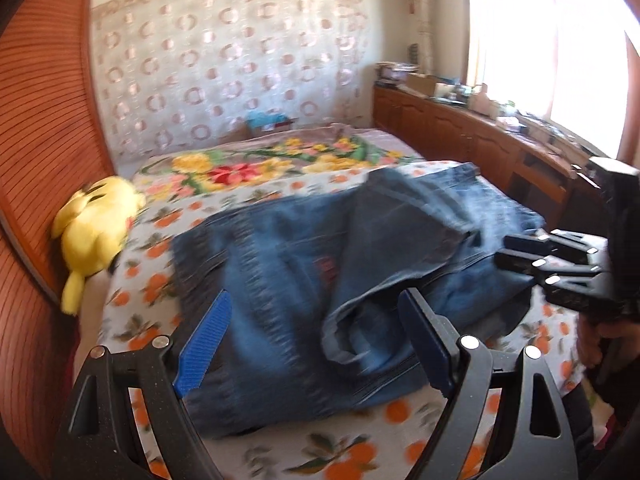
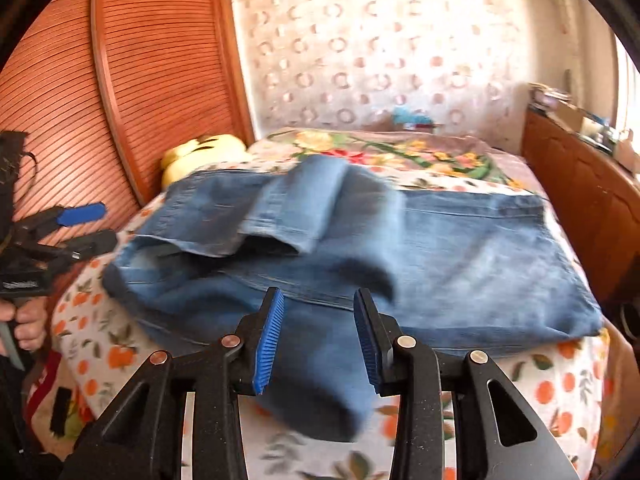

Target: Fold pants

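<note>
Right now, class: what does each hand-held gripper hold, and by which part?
Nothing. The left hand-held gripper and right hand-held gripper are open above the jeans.

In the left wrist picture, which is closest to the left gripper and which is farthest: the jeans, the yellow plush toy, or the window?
From the left gripper, nearest first:
1. The jeans, lying on the bed right in front of its open fingers.
2. The yellow plush toy, off to the left by the wooden headboard.
3. The window, far away at the upper right.
</note>
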{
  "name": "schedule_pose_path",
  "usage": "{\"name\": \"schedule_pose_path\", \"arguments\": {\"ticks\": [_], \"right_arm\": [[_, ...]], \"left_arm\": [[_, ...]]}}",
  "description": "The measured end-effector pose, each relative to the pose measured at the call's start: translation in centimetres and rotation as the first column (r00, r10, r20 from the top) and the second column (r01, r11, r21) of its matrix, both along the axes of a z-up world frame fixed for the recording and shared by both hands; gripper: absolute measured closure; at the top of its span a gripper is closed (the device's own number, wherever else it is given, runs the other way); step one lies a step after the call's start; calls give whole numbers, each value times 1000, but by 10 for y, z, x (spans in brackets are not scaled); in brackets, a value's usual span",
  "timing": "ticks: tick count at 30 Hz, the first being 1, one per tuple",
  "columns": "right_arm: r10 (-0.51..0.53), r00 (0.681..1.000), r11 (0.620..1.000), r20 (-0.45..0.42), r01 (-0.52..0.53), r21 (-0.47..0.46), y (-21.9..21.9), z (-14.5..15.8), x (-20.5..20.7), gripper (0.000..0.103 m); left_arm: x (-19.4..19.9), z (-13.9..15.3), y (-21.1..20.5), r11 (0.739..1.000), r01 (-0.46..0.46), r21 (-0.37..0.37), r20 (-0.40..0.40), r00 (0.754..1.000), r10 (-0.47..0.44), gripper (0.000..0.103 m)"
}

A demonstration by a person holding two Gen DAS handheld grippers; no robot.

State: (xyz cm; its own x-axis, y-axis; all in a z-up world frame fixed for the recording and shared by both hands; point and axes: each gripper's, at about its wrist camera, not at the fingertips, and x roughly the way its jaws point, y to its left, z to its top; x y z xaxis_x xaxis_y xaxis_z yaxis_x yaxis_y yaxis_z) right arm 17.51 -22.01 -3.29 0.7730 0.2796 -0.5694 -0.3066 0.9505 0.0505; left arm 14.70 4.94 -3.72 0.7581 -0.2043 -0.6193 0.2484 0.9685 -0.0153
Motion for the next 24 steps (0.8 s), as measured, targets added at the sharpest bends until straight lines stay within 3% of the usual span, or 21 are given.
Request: {"name": "schedule_pose_path", "arguments": {"ticks": [6,7,13,17,20,24], "right_arm": [[-76,997,996,-19,75,-47,-10,-16,-3,65],[-86,996,995,-24,85,-48,-11,-18,-3,65],[-100,994,995,-49,99,-31,-10,-27,-4,65],[-101,994,995,-34,100,-19,-9,-24,-10,65],[-99,994,995,-37,99,8,-16,-26,-11,65],[-102,994,994,-39,104,43,-23,-30,-14,65]], "left_arm": [[19,5,-42,993,117,-24,-18,993,-118,29],[24,4,-52,989,144,-28,-31,989,-145,36],[46,-6,-90,977,213,14,-88,973,-211,54],[55,-9,-99,978,206,44,-97,975,-201,72],[56,-2,-92,983,185,19,-81,980,-183,92],[51,18,-65,990,141,-26,-31,989,-142,98]]}}
